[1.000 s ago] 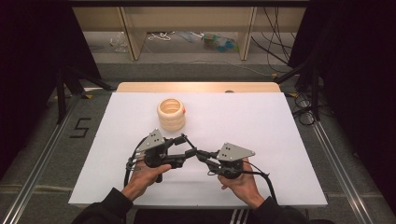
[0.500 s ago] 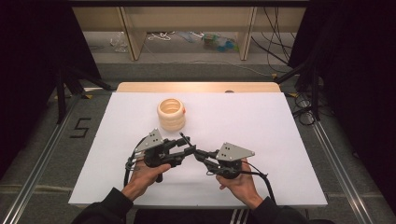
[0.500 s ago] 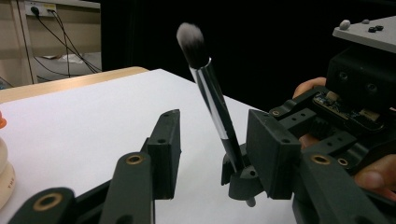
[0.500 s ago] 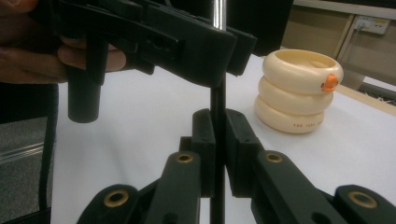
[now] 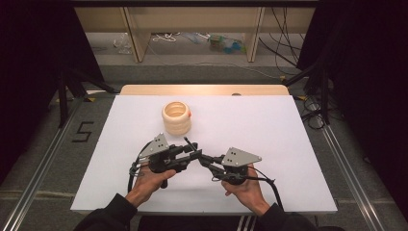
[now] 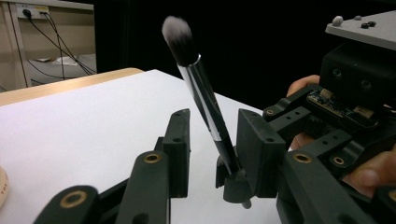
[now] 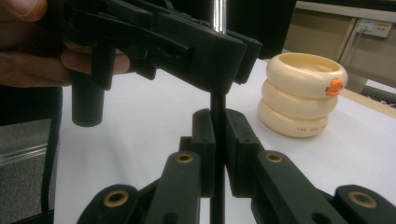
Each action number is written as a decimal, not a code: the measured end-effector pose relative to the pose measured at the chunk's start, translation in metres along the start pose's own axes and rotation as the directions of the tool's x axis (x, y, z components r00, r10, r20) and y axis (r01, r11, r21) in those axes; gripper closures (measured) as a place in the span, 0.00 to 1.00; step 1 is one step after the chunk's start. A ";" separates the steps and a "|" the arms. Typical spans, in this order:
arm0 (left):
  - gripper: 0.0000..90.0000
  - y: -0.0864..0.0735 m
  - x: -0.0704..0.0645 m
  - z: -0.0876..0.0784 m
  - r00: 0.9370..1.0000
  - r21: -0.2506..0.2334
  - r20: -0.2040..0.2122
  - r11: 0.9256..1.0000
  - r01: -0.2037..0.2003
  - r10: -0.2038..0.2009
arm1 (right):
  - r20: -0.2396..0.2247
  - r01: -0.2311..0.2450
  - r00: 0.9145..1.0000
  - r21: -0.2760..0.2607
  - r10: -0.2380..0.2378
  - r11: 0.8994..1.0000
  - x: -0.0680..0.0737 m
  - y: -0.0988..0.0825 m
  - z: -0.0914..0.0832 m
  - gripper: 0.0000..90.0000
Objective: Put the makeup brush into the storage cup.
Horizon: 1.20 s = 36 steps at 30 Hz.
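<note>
In the high view, the left gripper [image 5: 192, 153] and right gripper [image 5: 204, 159] meet at lower centre of the white table [image 5: 269, 134], below the cream ringed holder [image 5: 176, 117]. In the left gripper view, a makeup brush [image 6: 205, 102] rises at centre between its jaws, which have just been closing, one pad clear of it. In the right gripper view, its jaws clamp the brush handle [image 7: 217, 140] at centre; holder [image 7: 301, 95] at right.

The ringed holder [image 5: 176, 117] stands on the table [image 5: 269, 125], toward its far edge and left of centre. Nearer the person than the holder, the left gripper [image 5: 191, 150] and right gripper [image 5: 206, 160] meet tip to tip above the table. The brush [image 6: 201, 93] stands tilted between both grippers, well apart from the holder.
</note>
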<state>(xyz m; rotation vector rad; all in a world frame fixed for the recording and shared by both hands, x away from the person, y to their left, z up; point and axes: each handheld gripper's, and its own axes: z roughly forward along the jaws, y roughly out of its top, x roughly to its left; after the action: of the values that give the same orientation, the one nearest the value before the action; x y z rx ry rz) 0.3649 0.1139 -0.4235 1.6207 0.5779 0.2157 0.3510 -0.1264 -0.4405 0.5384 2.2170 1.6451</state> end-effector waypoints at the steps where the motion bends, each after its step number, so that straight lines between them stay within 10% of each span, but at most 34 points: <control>1: 0.74 0.000 0.000 0.000 1.000 -0.001 0.001 1.000 0.000 0.000 | 0.001 0.005 1.000 -0.004 -0.005 1.000 0.000 0.000 0.000 0.93; 18: 0.92 -0.002 0.000 -0.001 0.994 -0.029 0.093 0.997 0.069 -0.066 | -0.015 0.008 1.000 -0.009 -0.008 1.000 -0.001 0.000 0.001 0.91; 23: 0.92 0.003 -0.001 -0.003 0.993 -0.048 0.116 0.998 0.028 -0.022 | 0.000 -0.008 1.000 0.017 0.008 1.000 -0.001 0.000 0.001 0.69; 28: 0.92 0.003 0.000 -0.006 0.998 -0.040 0.066 0.999 0.013 -0.011 | -0.021 -0.028 0.999 0.083 0.029 0.996 -0.001 -0.002 0.000 0.43; 36: 0.92 0.002 0.007 -0.009 1.000 -0.016 -0.002 1.000 -0.024 0.024 | 0.000 -0.047 0.999 0.114 0.047 0.992 -0.006 -0.003 -0.004 0.32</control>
<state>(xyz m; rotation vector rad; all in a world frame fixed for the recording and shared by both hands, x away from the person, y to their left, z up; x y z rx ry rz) 0.3670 0.1248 -0.4214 1.6125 0.5574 0.2394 0.3546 -0.1333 -0.4426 0.6231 2.3276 1.5493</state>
